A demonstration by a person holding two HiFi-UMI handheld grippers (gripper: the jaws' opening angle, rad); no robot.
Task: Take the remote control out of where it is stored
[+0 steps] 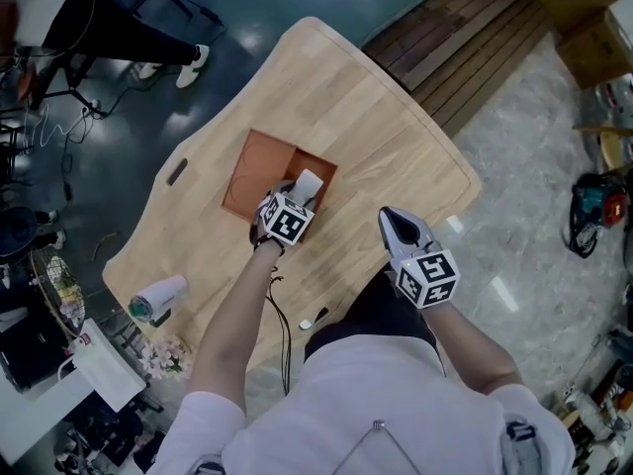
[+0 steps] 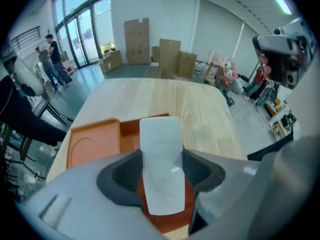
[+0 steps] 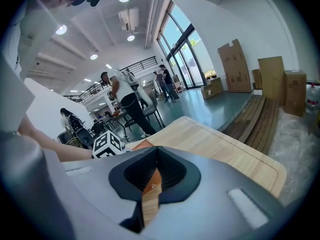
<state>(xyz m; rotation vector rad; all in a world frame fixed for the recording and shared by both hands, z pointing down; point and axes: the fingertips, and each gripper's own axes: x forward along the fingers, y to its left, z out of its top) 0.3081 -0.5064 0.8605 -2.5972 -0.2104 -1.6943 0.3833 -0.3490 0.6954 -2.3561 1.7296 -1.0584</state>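
A white remote control (image 2: 161, 164) stands clamped between the dark pads of my left gripper (image 2: 161, 171), its top end sticking out beyond the jaws. In the head view the left gripper (image 1: 293, 208) hovers over the near right corner of an orange storage tray (image 1: 259, 174), with the remote (image 1: 308, 185) pointing up out of it. The orange tray (image 2: 92, 143) has a round recess on its left part and a deeper compartment under the remote. My right gripper (image 1: 398, 228) hangs to the right over the table's near edge, its jaws pressed together with nothing between them.
The light wooden table (image 1: 376, 127) has a slot handle (image 1: 177, 172) at its left end. A white cup (image 1: 158, 299) and a cable (image 1: 282, 317) lie at the near edge. Cardboard boxes (image 2: 137, 41) and people (image 3: 119, 96) stand beyond the table. Wooden decking (image 1: 465, 43) runs at the right.
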